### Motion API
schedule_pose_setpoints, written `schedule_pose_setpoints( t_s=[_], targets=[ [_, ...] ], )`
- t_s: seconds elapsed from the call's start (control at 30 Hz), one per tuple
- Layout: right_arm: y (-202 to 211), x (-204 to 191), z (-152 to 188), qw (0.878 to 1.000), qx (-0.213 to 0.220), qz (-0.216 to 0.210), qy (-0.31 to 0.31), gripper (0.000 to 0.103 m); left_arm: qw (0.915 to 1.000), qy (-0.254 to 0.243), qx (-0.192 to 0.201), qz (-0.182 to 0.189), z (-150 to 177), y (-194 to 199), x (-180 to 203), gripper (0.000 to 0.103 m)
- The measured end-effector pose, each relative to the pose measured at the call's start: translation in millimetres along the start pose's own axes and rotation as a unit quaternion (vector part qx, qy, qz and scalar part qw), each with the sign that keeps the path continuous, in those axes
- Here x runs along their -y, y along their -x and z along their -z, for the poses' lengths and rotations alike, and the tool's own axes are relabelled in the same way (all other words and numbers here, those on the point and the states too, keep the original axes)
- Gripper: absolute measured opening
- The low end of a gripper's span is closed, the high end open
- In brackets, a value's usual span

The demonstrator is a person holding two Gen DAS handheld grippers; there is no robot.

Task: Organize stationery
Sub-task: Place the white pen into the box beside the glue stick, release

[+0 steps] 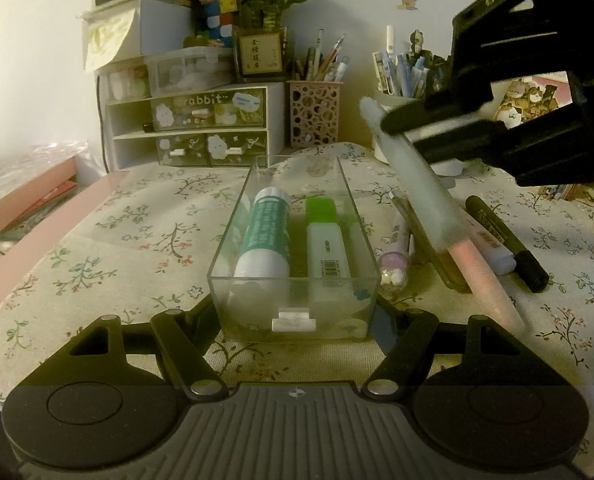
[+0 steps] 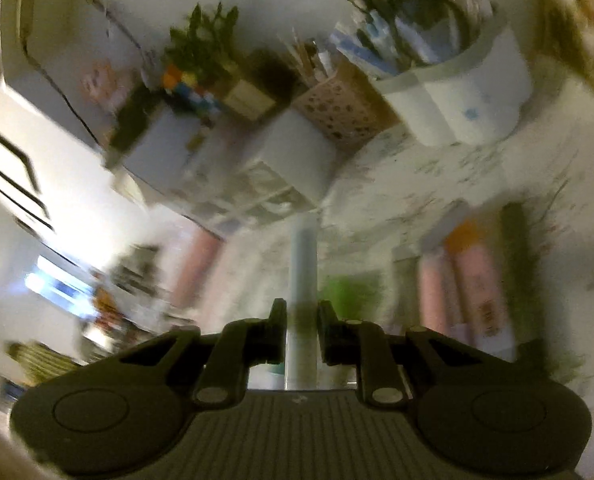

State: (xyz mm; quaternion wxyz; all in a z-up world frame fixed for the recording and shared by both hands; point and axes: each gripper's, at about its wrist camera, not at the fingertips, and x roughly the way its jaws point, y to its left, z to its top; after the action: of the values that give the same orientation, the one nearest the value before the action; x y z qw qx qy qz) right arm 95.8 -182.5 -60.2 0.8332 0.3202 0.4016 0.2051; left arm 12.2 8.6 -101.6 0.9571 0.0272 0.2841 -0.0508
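Observation:
A clear plastic drawer box (image 1: 293, 280) stands on the floral cloth, holding a green-and-white glue stick (image 1: 263, 236) and a green-capped highlighter (image 1: 325, 240). My left gripper (image 1: 295, 316) is shut on the box's near end, one finger on each side. My right gripper (image 1: 413, 128) is shut on a long frosted white and pink pen (image 1: 429, 200) and holds it tilted in the air just right of the box. In the blurred right wrist view the pen (image 2: 302, 280) sticks out between the fingers of that gripper (image 2: 302, 332).
Loose pens lie right of the box: a black marker (image 1: 509, 244), a white-and-pink marker (image 1: 489, 248), a lilac pen (image 1: 395, 260). Behind stand a drawer unit (image 1: 193, 128), a perforated pen cup (image 1: 315, 114) and a white pen holder (image 1: 401, 96). Pink boxes (image 1: 25, 200) lie at left.

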Motion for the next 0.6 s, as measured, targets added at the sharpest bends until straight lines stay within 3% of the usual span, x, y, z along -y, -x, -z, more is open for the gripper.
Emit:
schedule_pose_setpoints(
  t_s=[0.07,0.13,0.37,0.6],
  targets=[
    [0,6,0,0.999,-0.001,-0.039,-0.027,0.017,1.0000,0.000,0.000,0.000,0,0,0,0.072],
    [-2,10,1,0.998,0.001,-0.048,-0.043,0.017,1.0000,0.000,0.000,0.000,0,0,0,0.072],
    [-24,-11,-3,1.000,-0.015,-0.013,-0.024,0.017,1.0000,-0.001,-0.001,0.000,0,-1,1,0.072],
    [-55,-37,0,0.997,-0.042,0.053,0.023,0.017,1.0000,-0.001,-0.001,0.001,-1,-2,1,0.072]
  ],
)
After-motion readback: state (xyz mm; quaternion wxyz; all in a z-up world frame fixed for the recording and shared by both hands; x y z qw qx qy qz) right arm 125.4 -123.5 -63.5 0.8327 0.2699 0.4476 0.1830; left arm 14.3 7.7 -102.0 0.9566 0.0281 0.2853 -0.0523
